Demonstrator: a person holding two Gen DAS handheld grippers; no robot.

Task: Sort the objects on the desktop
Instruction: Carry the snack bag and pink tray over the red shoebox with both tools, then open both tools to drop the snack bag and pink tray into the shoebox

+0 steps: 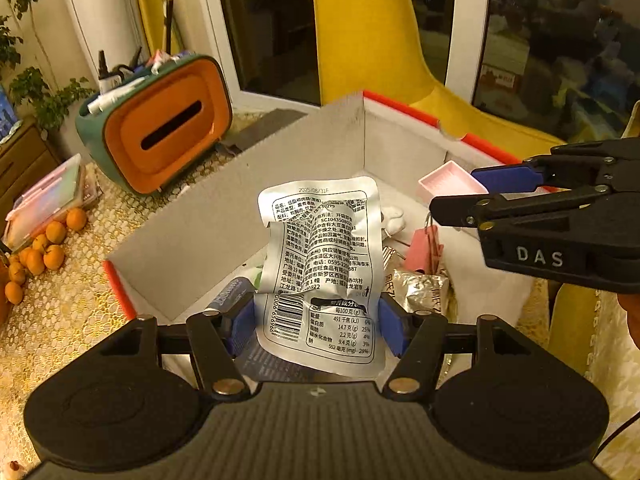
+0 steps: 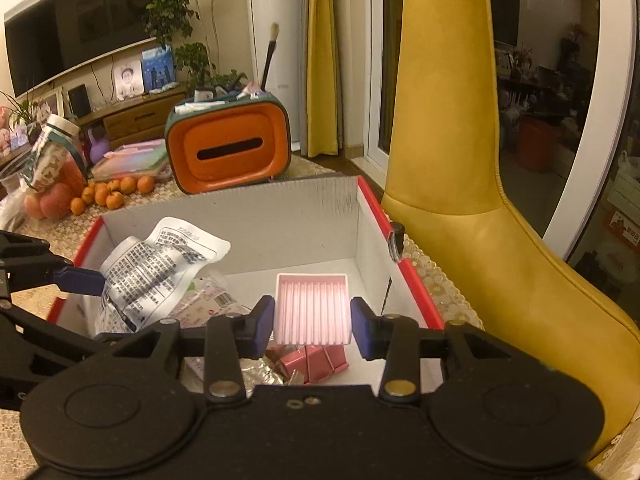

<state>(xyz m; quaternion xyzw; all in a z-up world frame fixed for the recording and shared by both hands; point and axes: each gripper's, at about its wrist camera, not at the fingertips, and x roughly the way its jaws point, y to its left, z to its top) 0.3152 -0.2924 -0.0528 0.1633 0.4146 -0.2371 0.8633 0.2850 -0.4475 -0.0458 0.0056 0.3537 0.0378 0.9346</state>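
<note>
The red-edged grey cardboard box (image 2: pixel 296 224) sits open on the lace-covered surface (image 1: pixel 68 312), with the orange-and-green tissue holder (image 1: pixel 160 128) behind it. The left hand-held gripper (image 1: pixel 316 320) is clamped on a crinkled silver foil snack pouch (image 1: pixel 320 256), held above the box interior. To drop it well, I would lower it clear of the near wall before releasing, so it lands inside among the other packets. The right hand-held gripper (image 2: pixel 312 326) has its blue pads apart on either side of a small pink ribbed plastic tray (image 2: pixel 312 308) lying in the box, not gripping it. Only the right wrist view shows pink binder clips (image 2: pixel 312 362) clearly below that tray; only the left shows the pouch's printed back.
</note>
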